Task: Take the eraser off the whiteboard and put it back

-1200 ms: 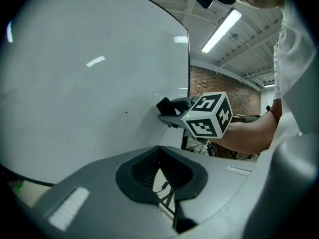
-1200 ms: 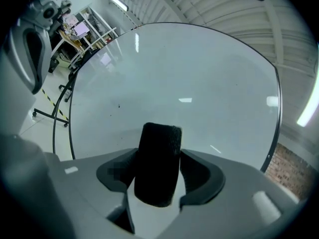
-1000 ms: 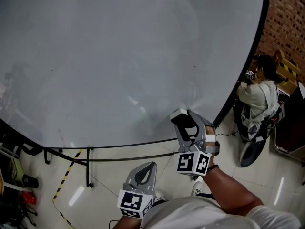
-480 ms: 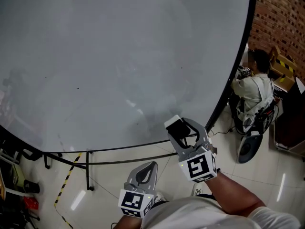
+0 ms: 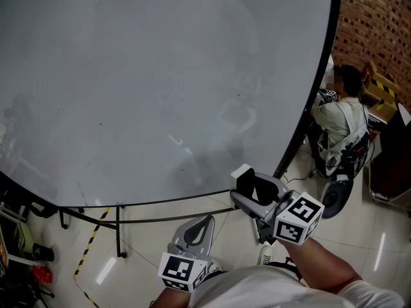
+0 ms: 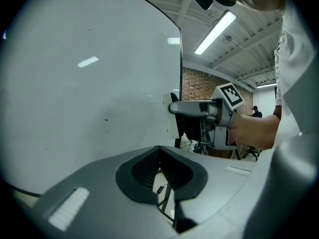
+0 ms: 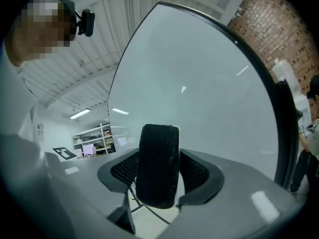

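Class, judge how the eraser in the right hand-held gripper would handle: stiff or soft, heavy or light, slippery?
Probably light: the right hand-held gripper alone holds the eraser. Its dark textured face looks felt-like, so likely soft and unlikely to slip.

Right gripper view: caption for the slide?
Right gripper shut on a black rectangular felt eraser, pointed at the large white whiteboard ahead.

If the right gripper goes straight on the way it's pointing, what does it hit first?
Most likely the whiteboard, filling the view ahead of the right gripper; the eraser in its jaws would touch first.
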`<state>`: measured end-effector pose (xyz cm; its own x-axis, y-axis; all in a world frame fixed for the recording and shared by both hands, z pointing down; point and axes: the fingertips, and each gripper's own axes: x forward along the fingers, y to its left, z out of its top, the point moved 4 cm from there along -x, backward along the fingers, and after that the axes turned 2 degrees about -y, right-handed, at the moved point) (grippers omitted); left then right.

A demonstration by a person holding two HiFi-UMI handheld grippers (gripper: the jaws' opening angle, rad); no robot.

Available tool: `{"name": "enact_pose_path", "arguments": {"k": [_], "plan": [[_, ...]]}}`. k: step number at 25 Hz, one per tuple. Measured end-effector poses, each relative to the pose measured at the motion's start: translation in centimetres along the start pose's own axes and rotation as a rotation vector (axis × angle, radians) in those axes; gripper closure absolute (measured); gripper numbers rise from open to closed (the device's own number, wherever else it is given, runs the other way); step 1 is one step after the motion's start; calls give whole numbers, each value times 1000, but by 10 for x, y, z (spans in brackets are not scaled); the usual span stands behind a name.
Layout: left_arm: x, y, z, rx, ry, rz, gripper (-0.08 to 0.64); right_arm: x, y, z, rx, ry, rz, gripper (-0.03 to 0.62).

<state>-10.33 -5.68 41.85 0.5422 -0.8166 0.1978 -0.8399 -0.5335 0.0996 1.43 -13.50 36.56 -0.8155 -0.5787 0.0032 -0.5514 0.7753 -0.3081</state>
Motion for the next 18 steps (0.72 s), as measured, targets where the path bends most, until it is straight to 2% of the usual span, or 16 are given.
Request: {"name": "enact_pose_path", "arguments": {"k": [4, 8, 14, 18], "plan": [[3, -2, 9, -40, -33, -33, 543, -13, 5, -4, 33, 16, 76, 352], [3, -5, 11, -64, -35, -51, 543, -27, 11, -11, 49, 34, 100, 353], [-1, -7, 10, -2, -27, -43, 543, -52, 12, -20, -57, 76, 72, 352], [-1, -7, 13, 6, -27, -37, 543, -64, 6, -27, -92, 96, 36, 351]]}}
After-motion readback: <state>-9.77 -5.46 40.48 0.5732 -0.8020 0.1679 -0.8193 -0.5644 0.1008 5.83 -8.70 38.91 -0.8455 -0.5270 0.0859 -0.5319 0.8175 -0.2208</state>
